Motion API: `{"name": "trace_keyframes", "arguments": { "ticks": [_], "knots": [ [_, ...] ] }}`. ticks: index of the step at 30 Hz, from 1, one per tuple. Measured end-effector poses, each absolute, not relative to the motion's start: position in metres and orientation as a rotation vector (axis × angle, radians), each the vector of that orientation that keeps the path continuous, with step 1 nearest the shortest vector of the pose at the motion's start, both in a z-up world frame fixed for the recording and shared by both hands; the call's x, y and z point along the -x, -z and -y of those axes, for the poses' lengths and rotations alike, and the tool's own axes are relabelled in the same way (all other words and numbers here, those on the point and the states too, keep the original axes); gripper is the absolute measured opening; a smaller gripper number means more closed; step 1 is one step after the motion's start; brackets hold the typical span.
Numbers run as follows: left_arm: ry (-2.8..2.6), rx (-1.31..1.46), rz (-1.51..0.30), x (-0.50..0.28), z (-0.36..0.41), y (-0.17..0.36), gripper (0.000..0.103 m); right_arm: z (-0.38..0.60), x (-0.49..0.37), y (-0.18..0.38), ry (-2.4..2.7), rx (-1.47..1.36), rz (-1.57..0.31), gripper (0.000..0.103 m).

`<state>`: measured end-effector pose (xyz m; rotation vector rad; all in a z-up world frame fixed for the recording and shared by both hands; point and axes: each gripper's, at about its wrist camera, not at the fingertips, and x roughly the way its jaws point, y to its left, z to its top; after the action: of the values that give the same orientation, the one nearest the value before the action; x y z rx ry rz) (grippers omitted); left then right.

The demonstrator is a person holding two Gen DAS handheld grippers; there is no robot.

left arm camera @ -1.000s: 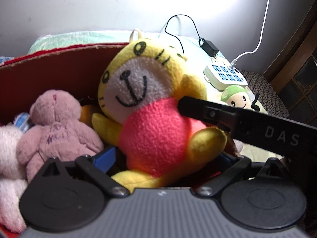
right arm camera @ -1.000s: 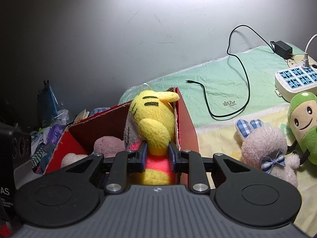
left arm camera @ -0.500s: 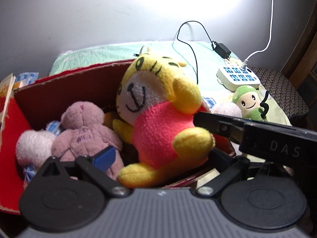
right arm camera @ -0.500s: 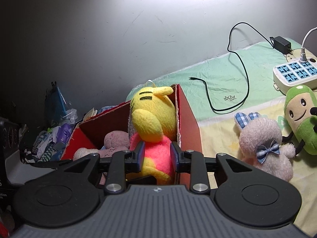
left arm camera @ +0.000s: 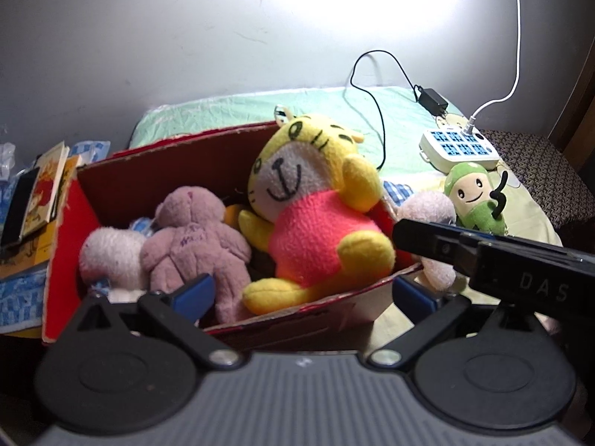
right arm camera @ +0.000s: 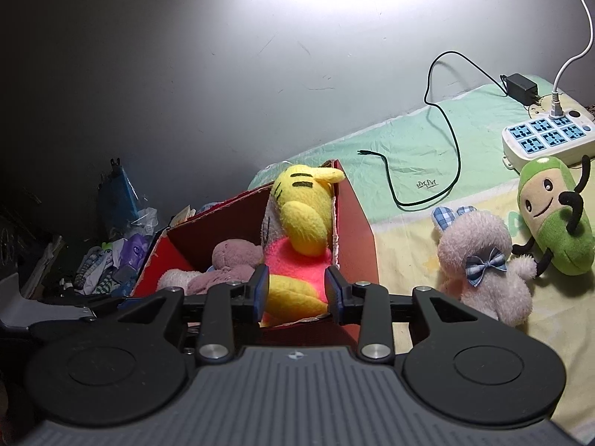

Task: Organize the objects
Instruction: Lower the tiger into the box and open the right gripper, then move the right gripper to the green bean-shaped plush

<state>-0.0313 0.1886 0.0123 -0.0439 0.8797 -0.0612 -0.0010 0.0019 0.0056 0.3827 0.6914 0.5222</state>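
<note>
A yellow tiger plush in a pink shirt sits upright in the right end of a red cardboard box, also in the right wrist view. A mauve bear and a pale pink plush lie beside it in the box. My right gripper is open, just in front of the tiger's leg, holding nothing. My left gripper is open wide at the box's near wall. A pink bunny with a blue bow and a green plush lie on the bed right of the box.
A white power strip with a black charger and cable lies on the green sheet behind. Books are stacked left of the box. Clutter is piled by the wall. The right gripper's body crosses the left wrist view.
My right gripper has let go of the tiger and opened, pulling back. Both grippers have drawn back from the box. The tiger now sits in the box by itself.
</note>
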Motion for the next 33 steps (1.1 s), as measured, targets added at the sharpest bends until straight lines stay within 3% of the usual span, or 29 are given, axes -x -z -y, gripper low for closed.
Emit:
{"name": "trace_keyframes", "arguments": {
  "ticks": [33],
  "knots": [
    [-0.069,-0.044,-1.035,0.06,-0.078,0.019,0.102,0.077,0.023,0.016,-0.52,-0.289,-0.792,0.037]
  ]
}}
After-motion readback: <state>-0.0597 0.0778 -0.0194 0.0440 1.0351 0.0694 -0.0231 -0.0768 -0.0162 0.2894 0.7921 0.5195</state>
